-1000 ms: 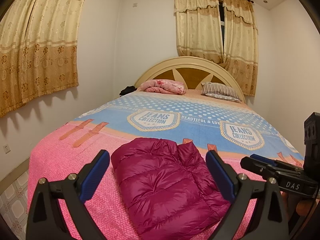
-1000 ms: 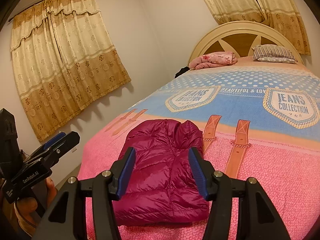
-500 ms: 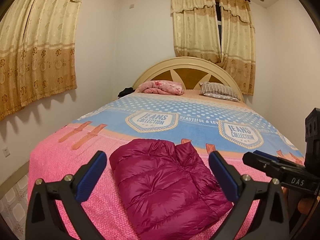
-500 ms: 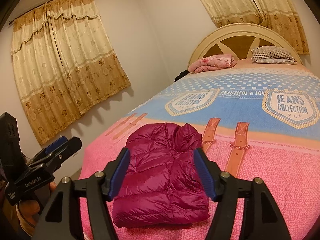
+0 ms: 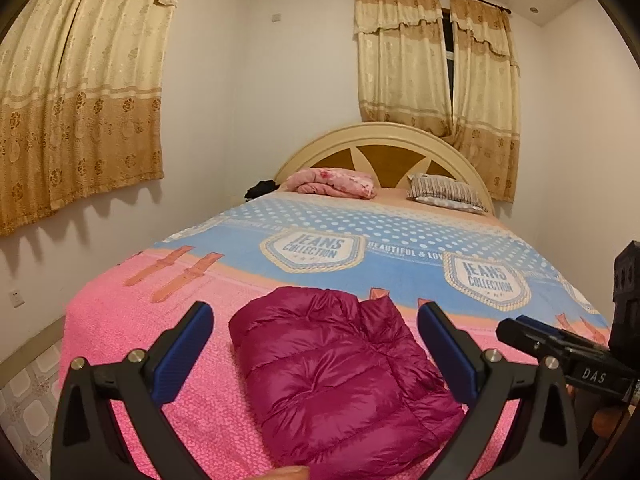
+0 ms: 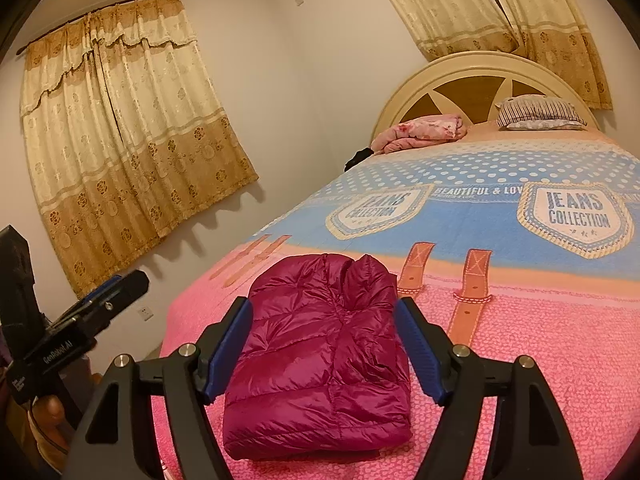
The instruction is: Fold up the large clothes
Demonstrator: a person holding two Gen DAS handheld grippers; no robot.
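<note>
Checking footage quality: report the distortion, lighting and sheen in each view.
Left wrist: strong fisheye bend, dark vignette corners, warm ceiling light, sheen on the folded puffer jacket. Right wrist: same curvature, curtain shadows scalloped on the wall, text on the bedspread sharp.

A magenta quilted puffer jacket is lying folded into a compact, puffy rectangle — collar end facing the headboard — and resting on the pink foot end of the bed.

Left wrist: my view looks up the bed from its foot, toward the headboard.
Right wrist: same way, angled left at the side curtain.
Shared: the jacket, close below both.
</note>
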